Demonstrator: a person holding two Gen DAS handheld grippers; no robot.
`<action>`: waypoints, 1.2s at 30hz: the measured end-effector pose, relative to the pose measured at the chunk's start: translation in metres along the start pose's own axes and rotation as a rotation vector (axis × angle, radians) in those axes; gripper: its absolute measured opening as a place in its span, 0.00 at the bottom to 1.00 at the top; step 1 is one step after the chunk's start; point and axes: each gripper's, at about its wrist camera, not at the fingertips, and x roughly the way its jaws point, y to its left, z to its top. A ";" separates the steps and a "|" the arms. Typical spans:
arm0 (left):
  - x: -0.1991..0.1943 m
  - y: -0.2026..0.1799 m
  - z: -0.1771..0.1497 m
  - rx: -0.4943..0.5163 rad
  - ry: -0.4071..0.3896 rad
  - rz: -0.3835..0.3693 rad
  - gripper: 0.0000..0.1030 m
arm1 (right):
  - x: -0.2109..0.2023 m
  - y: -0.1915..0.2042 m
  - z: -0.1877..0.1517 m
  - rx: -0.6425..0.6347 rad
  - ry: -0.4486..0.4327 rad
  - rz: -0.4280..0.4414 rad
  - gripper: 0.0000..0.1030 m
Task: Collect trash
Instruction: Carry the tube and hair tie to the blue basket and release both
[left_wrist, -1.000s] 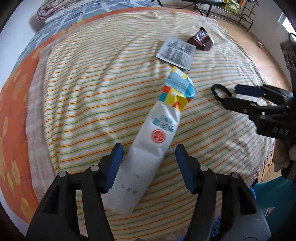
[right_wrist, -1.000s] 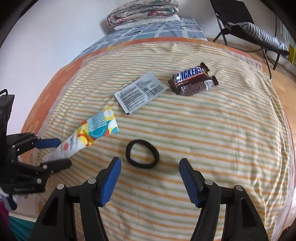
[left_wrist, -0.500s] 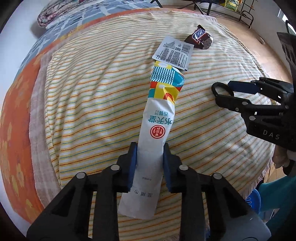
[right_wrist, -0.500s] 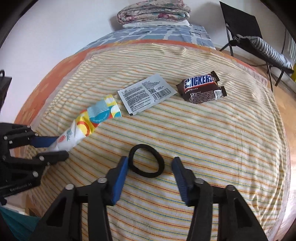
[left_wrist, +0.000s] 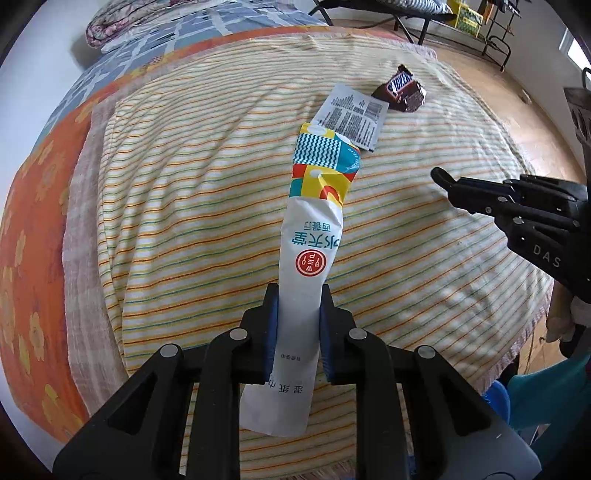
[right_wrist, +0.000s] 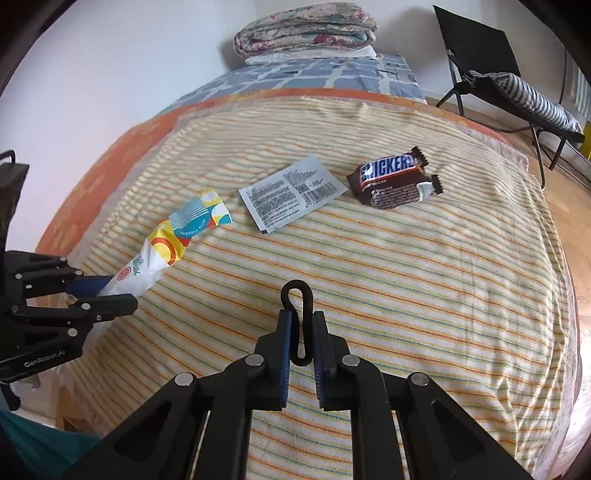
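A long white wrapper (left_wrist: 314, 229) with a colourful end lies on the striped blanket (left_wrist: 184, 206). My left gripper (left_wrist: 298, 295) has its jaws closing, and the blue pads press on both sides of the wrapper's white part. From the right wrist view, the same wrapper (right_wrist: 177, 236) runs into the left gripper (right_wrist: 107, 291). My right gripper (right_wrist: 301, 321) is shut on a black hair tie (right_wrist: 295, 291), squeezed into a narrow loop that sticks out past the fingertips. A grey sachet (right_wrist: 291, 192) and a Snickers wrapper (right_wrist: 391, 181) lie farther up the bed.
The blanket's near edge (left_wrist: 509, 362) drops off close under both grippers. A folded quilt (right_wrist: 306, 29) sits at the head of the bed by the wall. A black folding chair (right_wrist: 498, 74) stands on the wooden floor to the right.
Both grippers went from wide open to closed. The left one closed onto the white wrapper, the right one onto the hair tie, which got flattened from a round ring into a thin loop.
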 end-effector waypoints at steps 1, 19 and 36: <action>-0.002 0.001 0.000 -0.007 -0.003 -0.005 0.18 | -0.004 -0.001 0.000 0.002 -0.010 0.001 0.09; -0.050 -0.031 -0.024 -0.018 -0.078 -0.061 0.18 | -0.069 0.011 -0.025 -0.038 -0.080 0.025 0.09; -0.078 -0.076 -0.085 -0.003 -0.123 -0.104 0.18 | -0.120 0.024 -0.096 -0.052 -0.057 0.097 0.09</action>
